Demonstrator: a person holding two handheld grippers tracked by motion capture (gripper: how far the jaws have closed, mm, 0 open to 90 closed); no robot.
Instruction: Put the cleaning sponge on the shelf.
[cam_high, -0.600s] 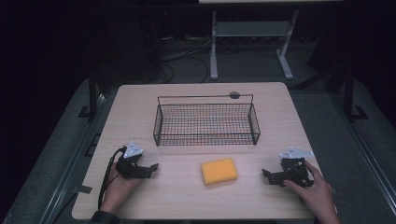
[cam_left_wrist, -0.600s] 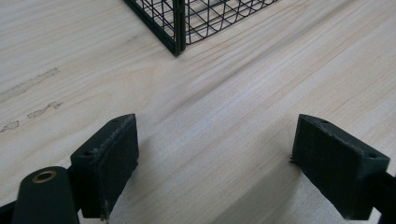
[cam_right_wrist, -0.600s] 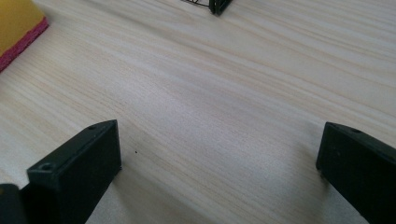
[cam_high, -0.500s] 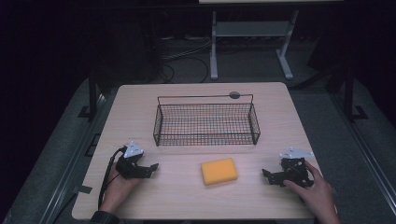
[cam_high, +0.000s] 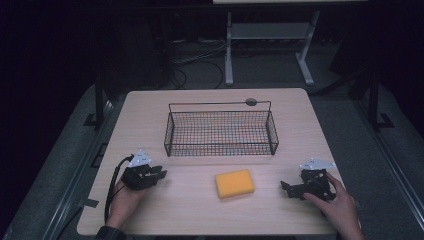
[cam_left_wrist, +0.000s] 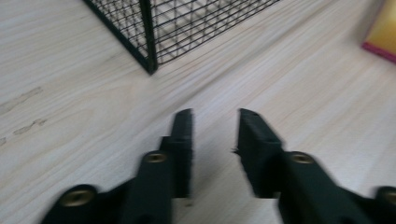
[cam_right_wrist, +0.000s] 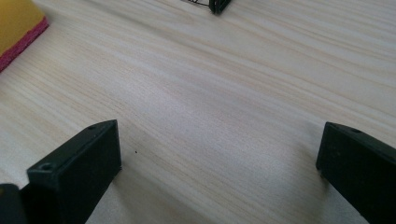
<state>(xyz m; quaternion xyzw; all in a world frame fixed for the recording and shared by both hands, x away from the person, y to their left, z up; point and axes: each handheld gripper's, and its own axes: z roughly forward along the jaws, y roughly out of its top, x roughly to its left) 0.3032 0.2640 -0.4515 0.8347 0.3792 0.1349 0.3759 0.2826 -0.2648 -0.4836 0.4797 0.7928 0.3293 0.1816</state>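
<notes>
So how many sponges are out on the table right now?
1. A single yellow sponge lies flat on the table, in front of the wire basket and between the left gripper and right gripper. The basket looks empty.

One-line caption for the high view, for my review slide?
Two hand-held grippers, left and right, both open, flank a yellow sponge before a black wire basket on a wooden table.

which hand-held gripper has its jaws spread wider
The right hand-held gripper: its own view shows the jaws far apart over bare table. The left hand-held gripper has only a narrow gap between its jaws. Neither holds anything.
</notes>
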